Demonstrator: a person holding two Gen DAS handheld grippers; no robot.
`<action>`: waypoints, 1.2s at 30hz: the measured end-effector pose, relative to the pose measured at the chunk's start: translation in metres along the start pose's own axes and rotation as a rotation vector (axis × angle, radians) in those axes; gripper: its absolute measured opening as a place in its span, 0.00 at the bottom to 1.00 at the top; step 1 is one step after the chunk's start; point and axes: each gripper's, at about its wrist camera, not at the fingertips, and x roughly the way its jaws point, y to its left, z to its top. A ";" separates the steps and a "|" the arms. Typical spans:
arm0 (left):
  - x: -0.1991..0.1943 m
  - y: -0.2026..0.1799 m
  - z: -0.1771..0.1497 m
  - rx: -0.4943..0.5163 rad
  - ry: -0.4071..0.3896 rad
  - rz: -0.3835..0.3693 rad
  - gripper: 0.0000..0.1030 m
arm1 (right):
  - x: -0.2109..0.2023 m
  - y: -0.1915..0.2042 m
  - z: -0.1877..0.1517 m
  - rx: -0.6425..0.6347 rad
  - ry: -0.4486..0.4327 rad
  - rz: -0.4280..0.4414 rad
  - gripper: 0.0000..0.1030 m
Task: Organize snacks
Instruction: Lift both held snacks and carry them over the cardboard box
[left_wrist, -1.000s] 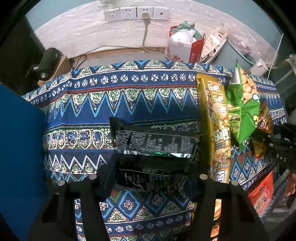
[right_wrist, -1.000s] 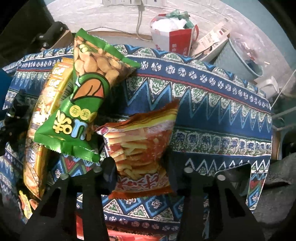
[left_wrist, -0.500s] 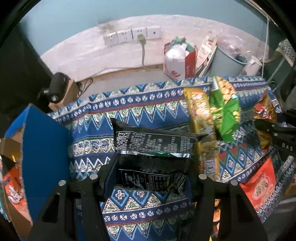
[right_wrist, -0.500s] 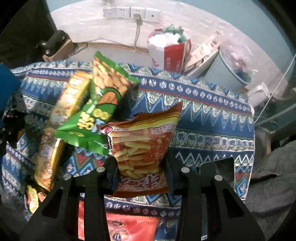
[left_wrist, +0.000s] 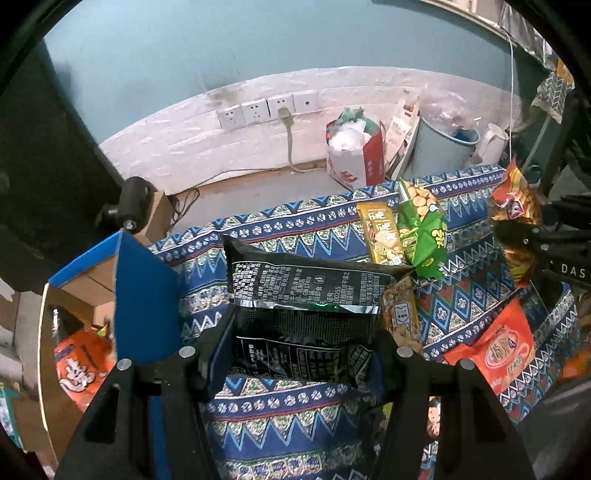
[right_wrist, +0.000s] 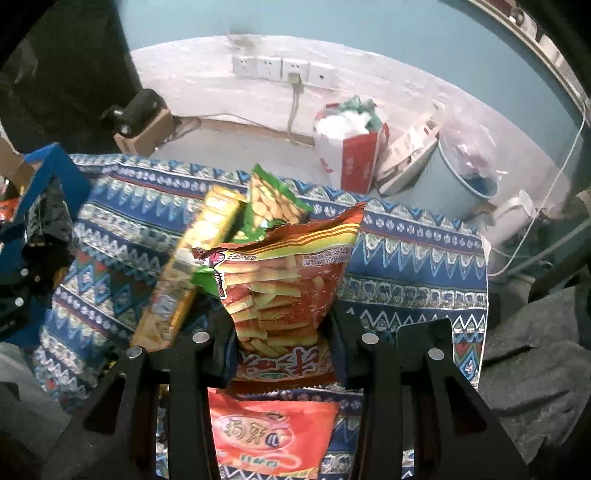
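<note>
Two claws, both loaded: our left claw (left_wrist: 303, 343) clamps the black packet (left_wrist: 306, 291), long axis crosswise; our right claw (right_wrist: 280, 339) clamps the red fries bag (right_wrist: 284, 280). The blue-flapped box (left_wrist: 144, 295) sits lower left in the left view, so we judge the left load nearer.

Left wrist cam: rides left gripper (left_wrist: 303, 354), looks forward and down over patterned table (left_wrist: 295, 417) toward back wall, close range. Right wrist cam: same on right gripper (right_wrist: 280, 354), same heading, sits further right. Overlap: wall sockets (left_wrist: 267, 109) (right_wrist: 282, 70), red-white bag (left_wrist: 354, 155) (right_wrist: 349, 155), green snack pack (left_wrist: 421, 229) (right_wrist: 271, 206), blue box (left_wrist: 144, 295) (right_wrist: 48, 173) at left.
</note>
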 end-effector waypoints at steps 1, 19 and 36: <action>-0.006 0.002 -0.001 -0.002 -0.010 0.001 0.59 | -0.003 0.002 0.000 -0.003 -0.008 0.006 0.37; -0.073 0.034 -0.013 -0.028 -0.127 0.047 0.59 | -0.062 0.066 0.012 -0.096 -0.129 0.113 0.37; -0.087 0.077 -0.032 -0.076 -0.152 0.117 0.59 | -0.071 0.126 0.039 -0.168 -0.159 0.185 0.37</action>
